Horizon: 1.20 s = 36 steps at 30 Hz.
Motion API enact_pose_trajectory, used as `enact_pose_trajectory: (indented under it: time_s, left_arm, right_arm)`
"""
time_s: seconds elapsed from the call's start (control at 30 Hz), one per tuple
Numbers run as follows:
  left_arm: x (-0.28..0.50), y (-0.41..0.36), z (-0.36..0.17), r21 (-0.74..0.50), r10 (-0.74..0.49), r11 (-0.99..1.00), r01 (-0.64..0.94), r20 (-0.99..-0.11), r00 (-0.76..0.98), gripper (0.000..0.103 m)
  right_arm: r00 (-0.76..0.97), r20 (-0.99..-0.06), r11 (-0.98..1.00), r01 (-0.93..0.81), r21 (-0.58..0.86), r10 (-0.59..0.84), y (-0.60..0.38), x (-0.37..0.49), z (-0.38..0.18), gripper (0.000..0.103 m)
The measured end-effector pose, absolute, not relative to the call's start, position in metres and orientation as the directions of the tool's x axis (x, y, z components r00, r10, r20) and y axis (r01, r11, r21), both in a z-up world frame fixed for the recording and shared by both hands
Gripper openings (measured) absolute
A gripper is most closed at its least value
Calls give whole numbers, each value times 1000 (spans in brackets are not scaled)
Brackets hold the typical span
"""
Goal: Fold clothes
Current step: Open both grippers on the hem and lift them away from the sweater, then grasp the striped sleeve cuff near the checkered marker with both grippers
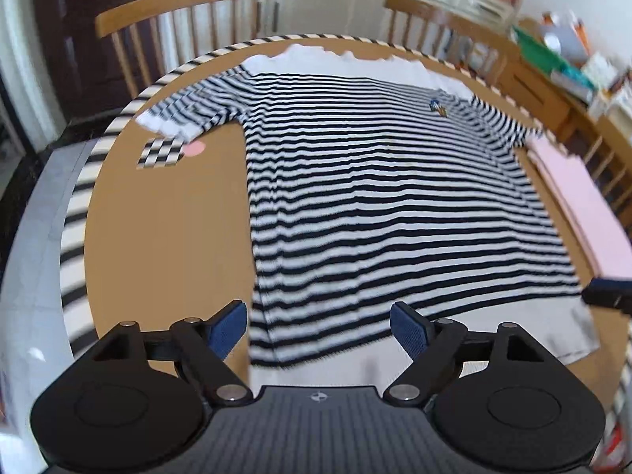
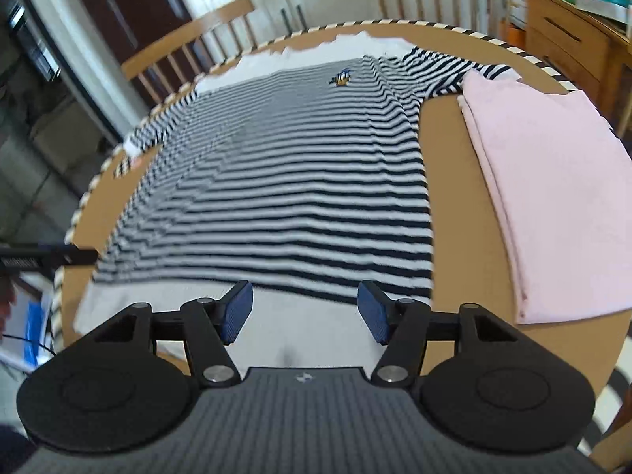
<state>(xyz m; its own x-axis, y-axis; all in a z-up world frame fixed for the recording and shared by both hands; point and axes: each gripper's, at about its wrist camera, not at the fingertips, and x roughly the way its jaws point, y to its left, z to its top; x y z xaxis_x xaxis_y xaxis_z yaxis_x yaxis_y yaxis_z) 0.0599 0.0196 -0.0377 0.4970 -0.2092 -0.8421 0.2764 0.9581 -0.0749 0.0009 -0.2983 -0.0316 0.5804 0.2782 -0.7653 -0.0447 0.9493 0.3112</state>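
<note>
Striped t-shirt [image 1: 375, 197] lay spread flat on the round brown table [image 1: 166, 245], hem nearest both grippers; left gripper [image 1: 318, 330] hovered above the hem, fingers released, nothing between them; right gripper [image 2: 304, 312] likewise parted and empty; folded pink cloth [image 2: 553, 181] just beside the shirt

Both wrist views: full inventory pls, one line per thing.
striped T-shirt: 1, black and white, spread flat mid-table, small cartoon patch on chest
folded cloth: 1, pale pink, right of the shirt
round table: 1, brown top, striped rim
checkered marker: 1, black and white, table's left side
wooden chairs: 2, tan, beyond the table
left hand-held gripper: 1, black with blue pads, open over the hem's left corner
right hand-held gripper: 1, same, open over the white hem
</note>
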Motion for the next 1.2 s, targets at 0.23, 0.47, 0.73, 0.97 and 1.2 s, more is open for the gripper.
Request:
enact_pose_trajectory:
  time_s: [0.23,0.47,0.73,0.97,1.2]
  left_arm:
    - [84,55,-30,-67,-296,901,429,-818,493,82]
    - [105,124,-17,-56,-340,857,513,-808,480,82]
    - [134,179,-8,-76,-367,838,541,-812,454,82]
    - [189,201,-13,-82,-408,800,594,-802,437,82]
    - [283,218,-24,-101,-462,735,670,-798,387,75]
  right_arm:
    - [623,-758,958,49,283,192,-214,8,-14,62]
    - [682,-723,954,132,269,109,-105,10,3,70]
    - [682,-727,956,152,249,80,-34,16,14,70]
    - [693,-717,948,174,266,74,-4,61,6,70]
    - [687,-720,927,201,318,98,28,137,-24,60]
